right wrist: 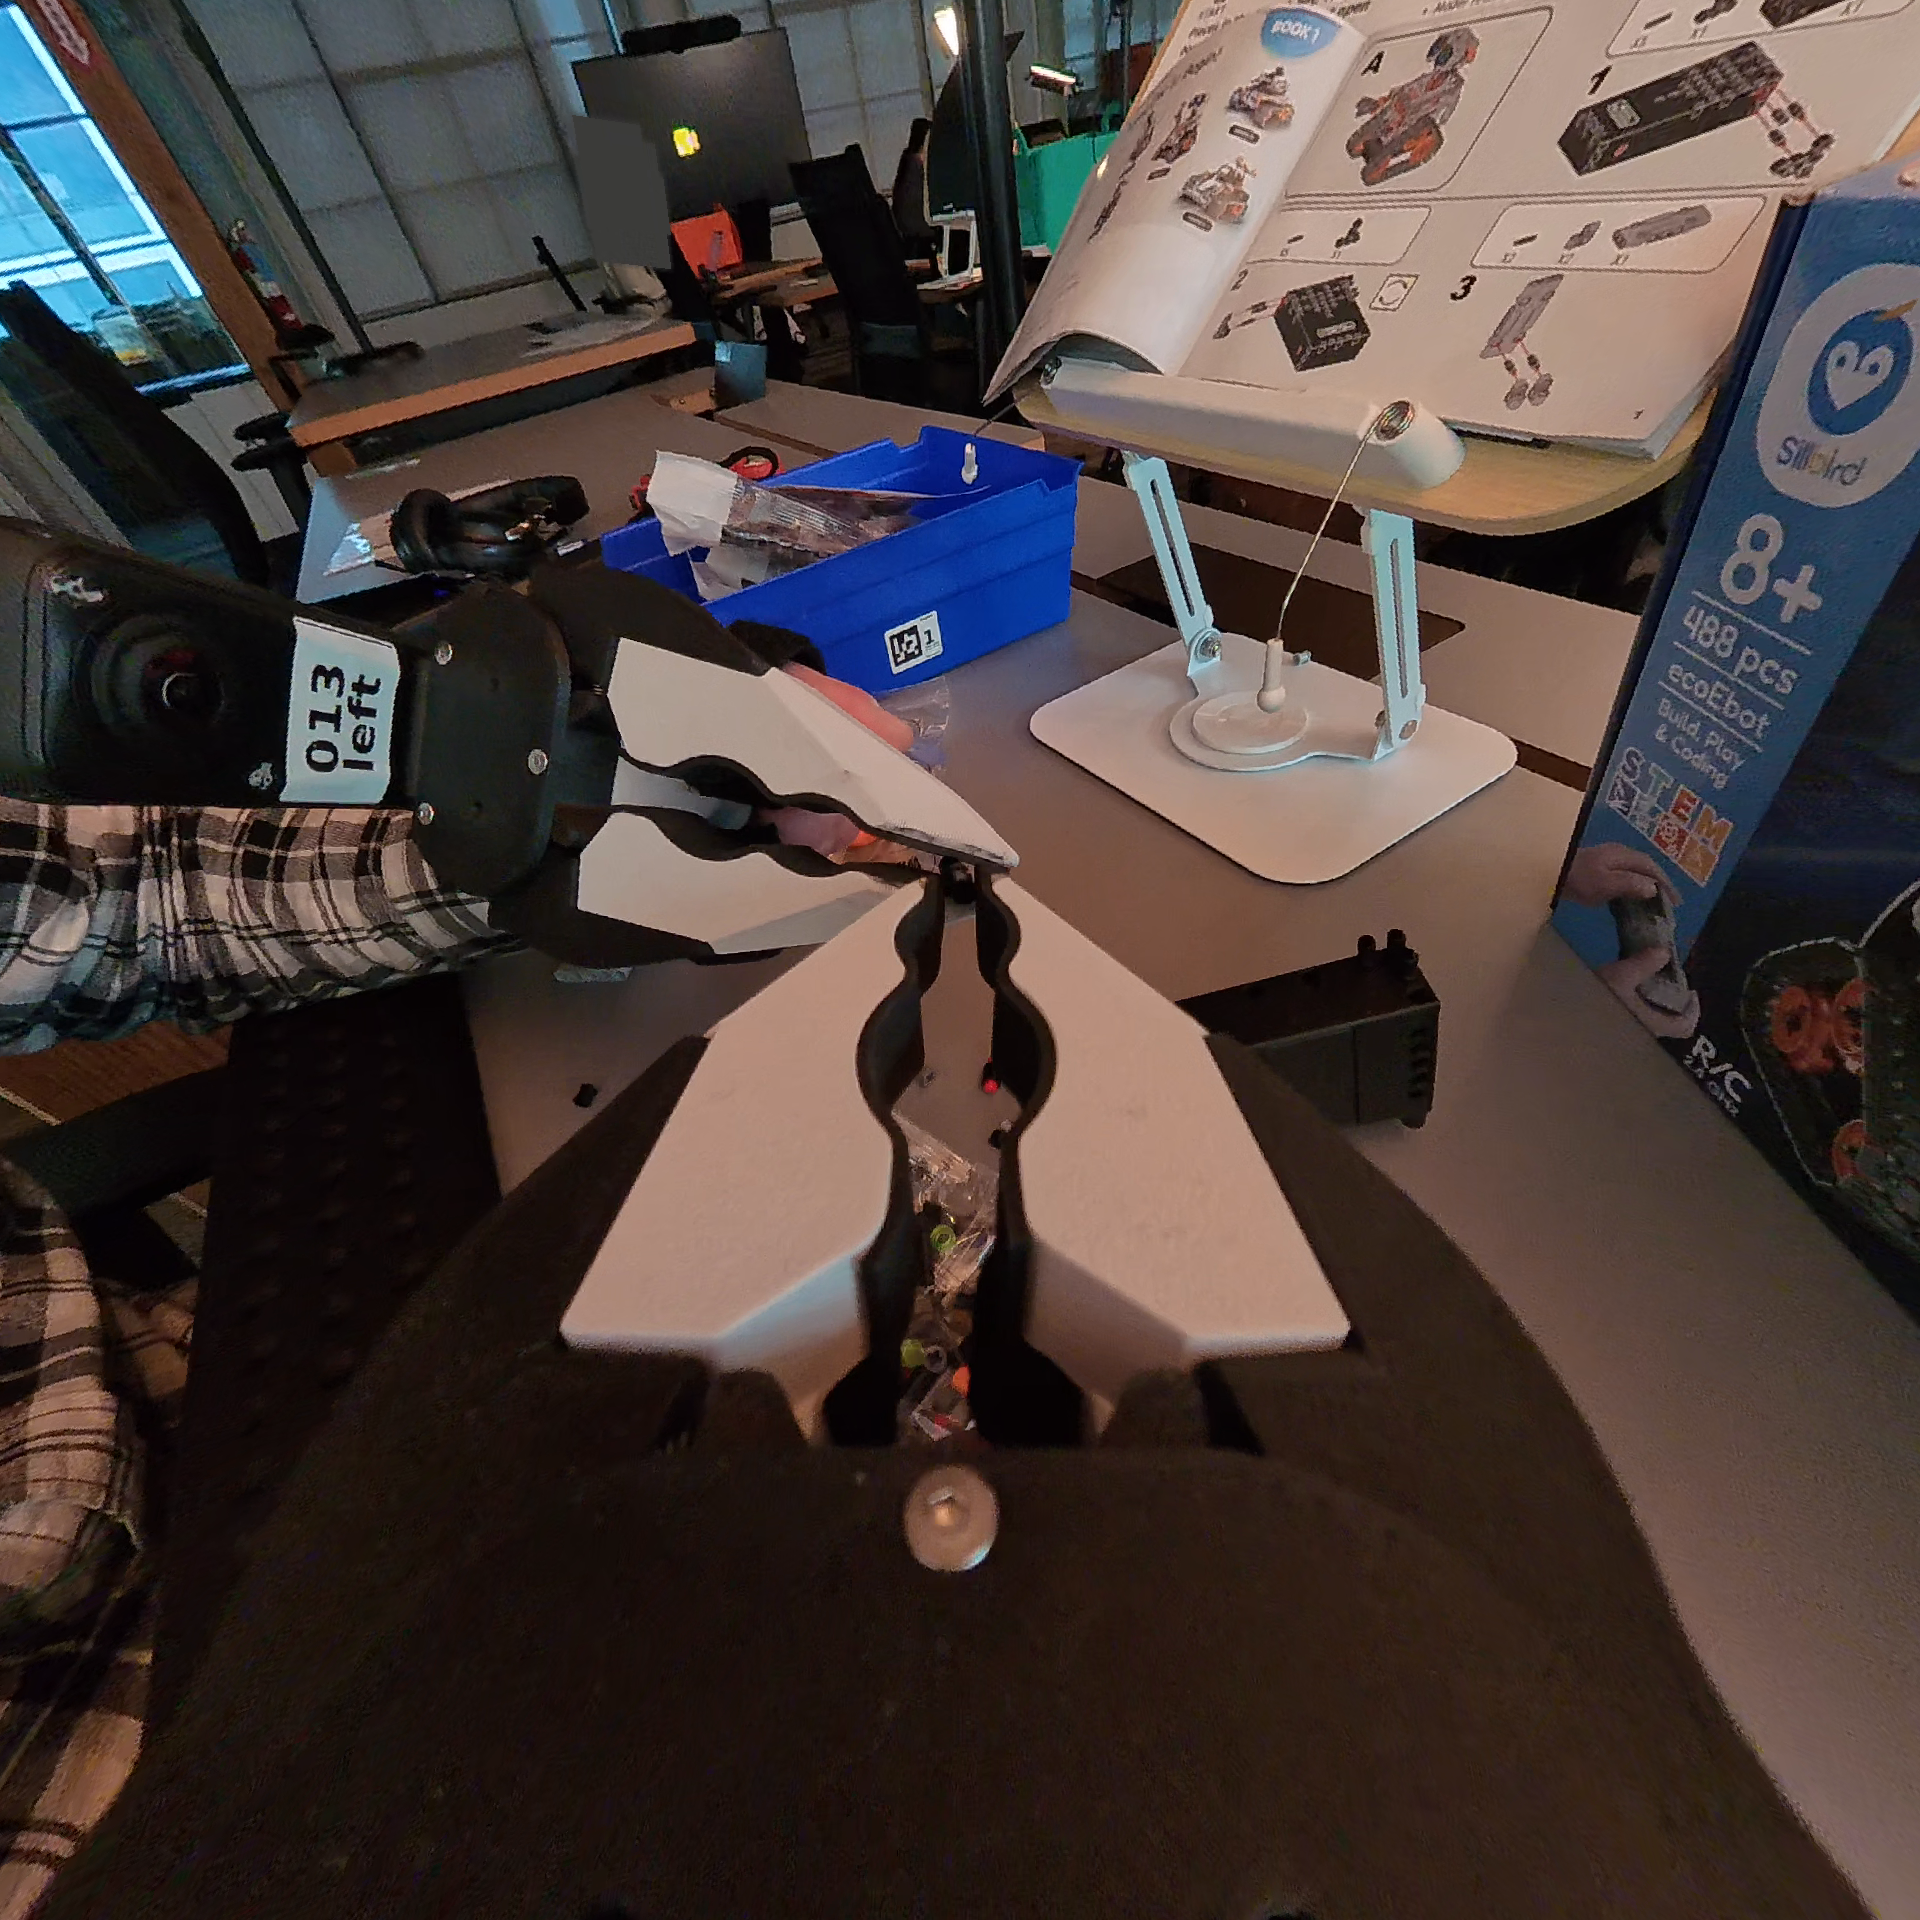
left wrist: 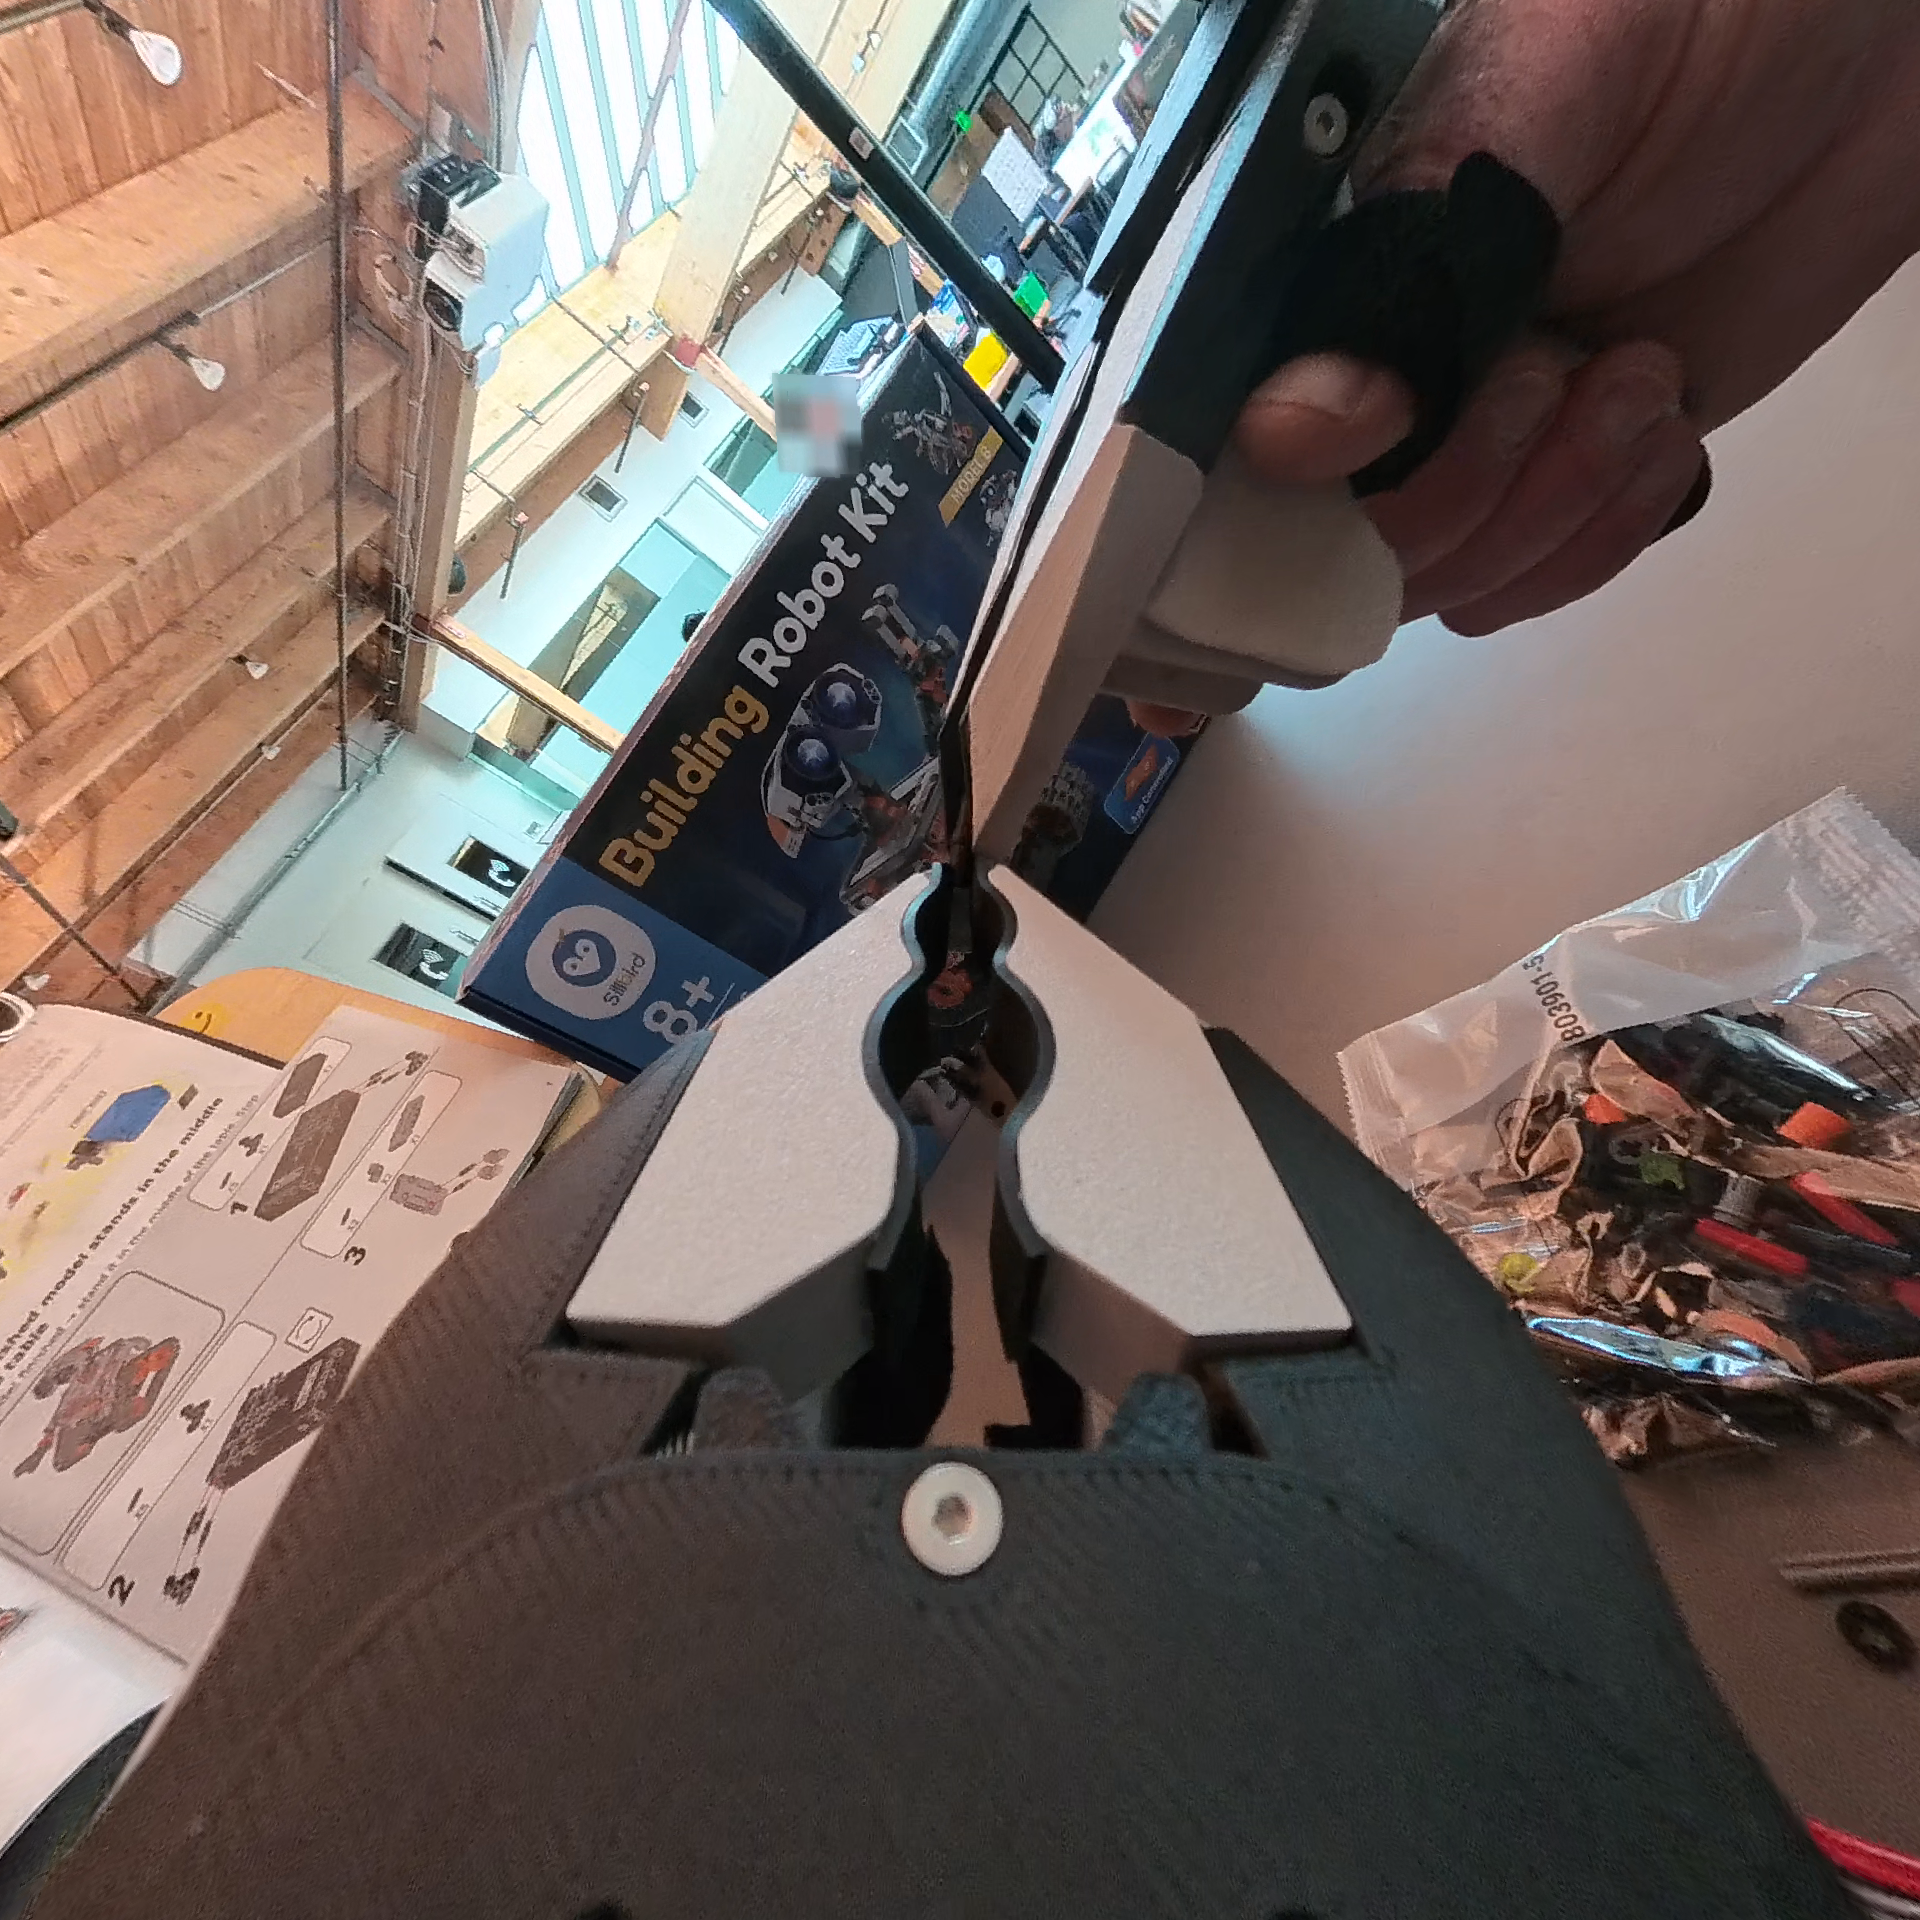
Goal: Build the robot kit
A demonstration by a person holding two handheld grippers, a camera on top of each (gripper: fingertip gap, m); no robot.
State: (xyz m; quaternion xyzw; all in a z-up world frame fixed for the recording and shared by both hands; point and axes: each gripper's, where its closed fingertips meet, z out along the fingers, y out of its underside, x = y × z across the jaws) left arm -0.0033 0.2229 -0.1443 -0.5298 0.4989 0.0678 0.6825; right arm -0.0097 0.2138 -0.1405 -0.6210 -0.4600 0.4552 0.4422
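- Left gripper (left wrist: 964,878): white wedge fingers on a black printed body, drawn together at the tips, pinching a small black plastic piece (left wrist: 958,935) held up in the air. Exact shape of the piece hidden between the pads.
- Right gripper (right wrist: 961,883): same build, tips likewise clenched on that black piece, meeting the left gripper tip to tip above the grey tabletop (right wrist: 1558,1195).
- Handling, as a judgement: piece looks light, rigid and slick; small enough to pop out if twisted. Best taken at opposite ends, as both tips appear to do.
- Crinkly clear plastic bag of mixed small parts (left wrist: 1704,1174) lies just beside the left gripper, soft and shiny.
- Dark ribbed plastic block (right wrist: 1340,1023) sits on the table near the right gripper.
- Glossy blue cardboard kit box (right wrist: 1787,665) stands upright at right.
- Open instruction booklet (right wrist: 1403,208) rests on a white metal stand (right wrist: 1278,769); blue plastic bin (right wrist: 935,582) beyond.
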